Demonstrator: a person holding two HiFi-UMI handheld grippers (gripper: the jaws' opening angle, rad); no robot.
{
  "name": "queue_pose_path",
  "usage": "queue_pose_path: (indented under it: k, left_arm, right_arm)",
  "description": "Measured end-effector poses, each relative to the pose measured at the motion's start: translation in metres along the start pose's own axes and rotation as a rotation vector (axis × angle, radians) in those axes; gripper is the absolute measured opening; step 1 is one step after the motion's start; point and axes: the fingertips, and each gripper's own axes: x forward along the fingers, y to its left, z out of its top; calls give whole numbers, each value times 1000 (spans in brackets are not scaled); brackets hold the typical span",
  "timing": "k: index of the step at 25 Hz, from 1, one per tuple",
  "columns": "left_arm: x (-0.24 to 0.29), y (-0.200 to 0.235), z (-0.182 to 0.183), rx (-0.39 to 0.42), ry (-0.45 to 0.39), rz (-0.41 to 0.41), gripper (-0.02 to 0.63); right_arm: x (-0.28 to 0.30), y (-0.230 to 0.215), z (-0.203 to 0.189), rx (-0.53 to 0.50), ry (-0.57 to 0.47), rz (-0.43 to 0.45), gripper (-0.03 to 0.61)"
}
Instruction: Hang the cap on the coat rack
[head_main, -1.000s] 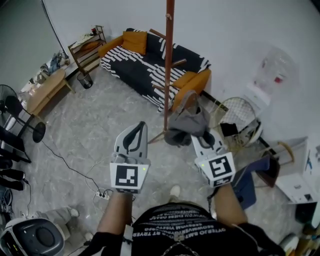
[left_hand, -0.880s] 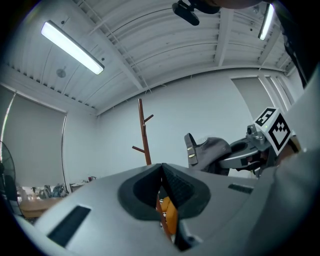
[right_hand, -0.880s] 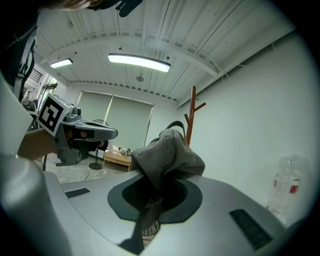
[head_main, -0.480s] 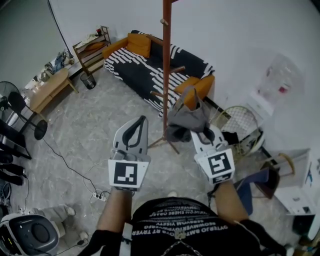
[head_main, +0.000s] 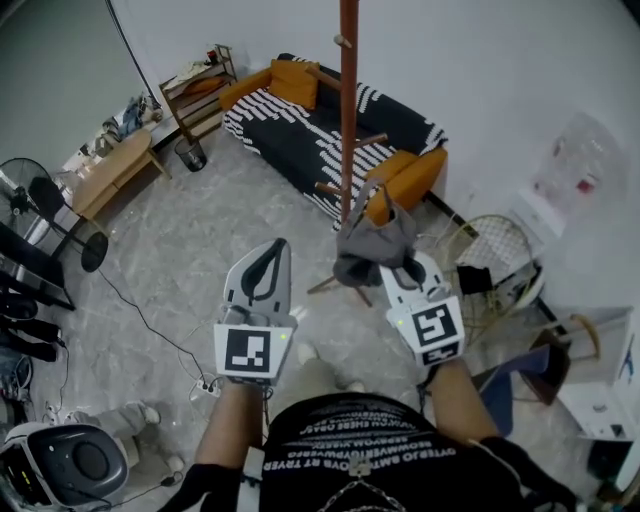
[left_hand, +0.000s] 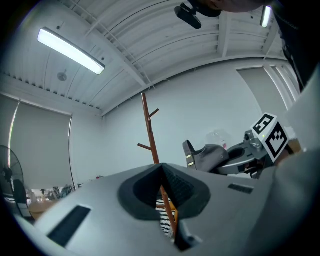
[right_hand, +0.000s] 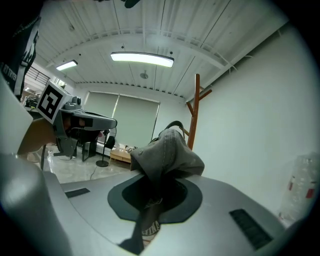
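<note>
Cap (head_main: 375, 243) fabric, grey, is pinched in the right claw (head_main: 398, 268), whose jaws are nearly together on a fold of it; the rest bunches up above the jaws, with a strap arching at the top; the cap is on none of the coat rack's (head_main: 348, 120) pegs, and sits close by the lower part of the brown pole; left claw (head_main: 272, 252) has its jaws pressed together with nothing between them, raised left of the pole; behind stands a black-and-white sofa (head_main: 300, 135) with orange cushions, on the marbled floor (head_main: 180, 250).

head view down, all share coat rack (head_main: 348, 120)
</note>
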Motion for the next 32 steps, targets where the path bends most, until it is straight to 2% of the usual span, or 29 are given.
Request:
queue_pose_path:
  k: [4,12,17,27,32]
  left_arm:
    - [23,13,-14,-7,26,-20,2]
    - [88,44,-13,-15,-10,-79,2]
    - [126,60,-16,-18,-18,-107,2]
    - [171,81,-47,-41,28,-145,2]
    - [182,84,-64,-50,57,-165,2]
  right_arm:
    - [21,-2,-9,34,28,7,23]
    - [84,-27,-13,4,81,-45,23]
    - [119,-43,-23,26,113,-58,23]
    - [173,-46,-76,103,182,-47,23]
    - [188,-43,-107,115,275,-28,23]
